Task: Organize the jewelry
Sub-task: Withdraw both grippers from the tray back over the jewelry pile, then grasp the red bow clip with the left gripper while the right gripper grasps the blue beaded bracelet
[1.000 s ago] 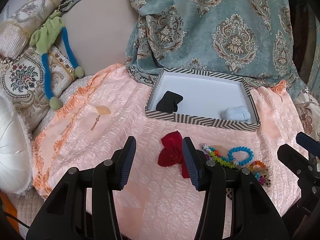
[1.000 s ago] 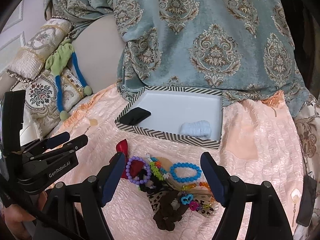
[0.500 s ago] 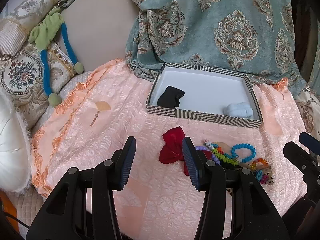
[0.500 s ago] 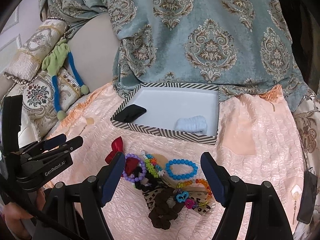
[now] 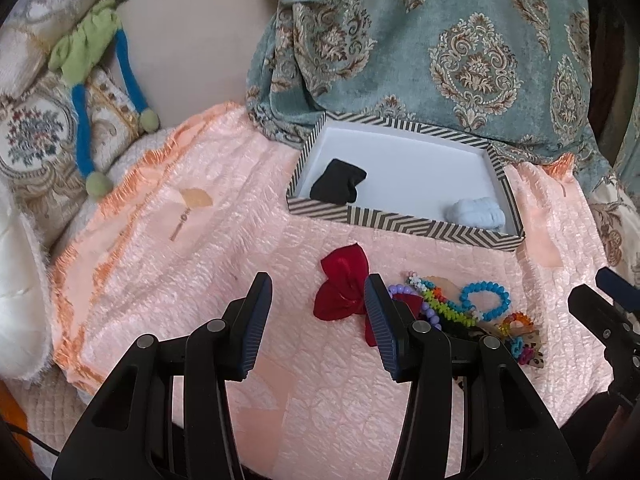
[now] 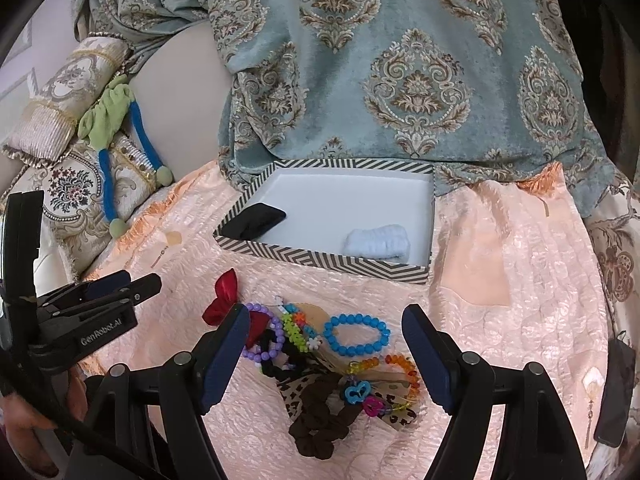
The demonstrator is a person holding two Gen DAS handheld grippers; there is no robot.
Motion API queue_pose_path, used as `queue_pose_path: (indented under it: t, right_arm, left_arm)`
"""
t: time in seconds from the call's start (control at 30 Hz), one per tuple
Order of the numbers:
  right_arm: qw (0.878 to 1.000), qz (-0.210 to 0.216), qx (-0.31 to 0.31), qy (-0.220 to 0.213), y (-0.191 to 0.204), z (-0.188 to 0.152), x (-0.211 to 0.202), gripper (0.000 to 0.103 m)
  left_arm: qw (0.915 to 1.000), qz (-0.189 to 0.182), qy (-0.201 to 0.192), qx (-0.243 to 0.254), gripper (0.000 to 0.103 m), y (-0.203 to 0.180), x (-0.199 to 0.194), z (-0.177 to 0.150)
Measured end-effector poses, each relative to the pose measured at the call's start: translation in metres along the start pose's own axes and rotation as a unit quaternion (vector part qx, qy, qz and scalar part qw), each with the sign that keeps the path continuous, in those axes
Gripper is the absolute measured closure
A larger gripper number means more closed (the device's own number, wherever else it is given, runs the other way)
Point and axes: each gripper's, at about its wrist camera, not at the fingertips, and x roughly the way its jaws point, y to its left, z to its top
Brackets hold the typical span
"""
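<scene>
A striped-rim white tray point(image 5: 400, 227) point(image 6: 320, 259) lies on the pink bedspread and holds a black scrunchie point(image 5: 338, 187) point(image 6: 256, 221) and a light blue scrunchie point(image 5: 478, 211) point(image 6: 378, 242). In front of it lie a red bow point(image 5: 342, 288) point(image 6: 224, 294), a purple bead bracelet point(image 6: 264, 336), a blue bead bracelet point(image 5: 486, 300) point(image 6: 356, 334), a multicoloured bracelet point(image 6: 296, 326), an orange bracelet point(image 6: 400, 368) and a brown scrunchie point(image 6: 320, 424). My left gripper point(image 5: 318, 320) is open and empty above the spread, beside the bow. My right gripper point(image 6: 326, 354) is open and empty over the pile.
A teal patterned cloth point(image 5: 440, 40) hangs behind the tray. Embroidered cushions point(image 5: 36, 144) and a green-and-blue soft toy point(image 5: 86, 60) lie at the left. A white fluffy pillow point(image 5: 16, 300) sits at the near left. The left gripper also shows in the right wrist view point(image 6: 100, 300).
Both grippers moved a little forward and down toward the bedspread; the tray and jewellery pile look closer. Both stay open and nothing was picked up.
</scene>
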Motion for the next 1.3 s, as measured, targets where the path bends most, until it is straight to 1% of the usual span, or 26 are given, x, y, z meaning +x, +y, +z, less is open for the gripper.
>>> queue_pose_path:
  t: [0.1,0.17,0.23,0.47,0.53,0.6,0.63,0.67,0.7,0.73,0.9,1.03,1.13,1.17,1.2,1.27,1.3]
  right_arm:
    - [1.0,-0.001,0.007,0.005,-0.007,-0.002,0.003,0.027]
    - [1.0,0.004,0.018,0.011,-0.014,-0.003,0.006,0.027]
    - [0.999,0.011,0.032,0.017,-0.022,-0.005,0.01,0.027]
    - [0.998,0.004,0.056,0.023,-0.055,-0.008,0.02,0.027]
    - [0.998,0.001,0.058,0.031,-0.065,-0.008,0.025,0.027]
    - [0.998,-0.007,0.058,0.039,-0.072,-0.01,0.031,0.032]
    - [0.997,-0.008,0.058,0.047,-0.075,-0.011,0.036,0.038]
    - [0.997,-0.006,0.057,0.053,-0.077,-0.011,0.04,0.041]
    - [0.997,-0.002,0.055,0.058,-0.078,-0.012,0.046,0.042]
    - [0.996,-0.001,0.05,0.067,-0.077,-0.013,0.055,0.042]
    - [0.995,0.006,0.026,0.097,-0.07,-0.019,0.089,0.042]
    - [0.993,0.012,0.012,0.114,-0.066,-0.022,0.115,0.042]
    - [0.993,0.013,0.007,0.121,-0.066,-0.025,0.129,0.044]
    - [0.992,0.014,0.007,0.121,-0.067,-0.025,0.132,0.053]
    - [0.993,0.016,0.006,0.121,-0.066,-0.026,0.133,0.058]
    - [0.994,0.015,-0.008,0.112,-0.064,-0.026,0.136,0.078]
    - [0.994,0.02,-0.012,0.11,-0.063,-0.026,0.137,0.084]
  left_arm:
    - [0.9995,-0.018,0.021,-0.019,0.055,0.009,0.008,0.001]
    - [0.998,-0.034,0.037,-0.036,0.055,0.016,0.015,0.002]
    - [0.9967,-0.043,0.048,-0.05,0.055,0.021,0.021,0.002]
    - [0.9927,-0.057,0.08,-0.069,0.054,0.023,0.044,0.002]
    - [0.9915,-0.061,0.088,-0.074,0.051,0.021,0.051,0.003]
    - [0.9902,-0.066,0.094,-0.079,0.049,0.02,0.058,0.003]
    - [0.9896,-0.068,0.097,-0.081,0.049,0.019,0.062,0.004]
    - [0.9887,-0.072,0.101,-0.085,0.048,0.018,0.067,0.005]
    - [0.9881,-0.074,0.103,-0.086,0.047,0.017,0.07,0.006]
    - [0.9877,-0.075,0.105,-0.088,0.045,0.016,0.073,0.007]
    - [0.9859,-0.076,0.117,-0.093,0.043,0.013,0.094,0.014]
    - [0.9834,-0.072,0.141,-0.088,0.043,0.009,0.115,0.011]
    - [0.9783,-0.082,0.164,-0.097,0.043,0.007,0.129,0.007]
    - [0.9771,-0.088,0.165,-0.102,0.043,0.007,0.133,0.005]
    - [0.9769,-0.09,0.164,-0.104,0.045,0.007,0.135,0.004]
    - [0.9771,-0.09,0.162,-0.104,0.066,0.007,0.141,0.002]
    - [0.9771,-0.09,0.164,-0.101,0.074,0.005,0.144,0.002]
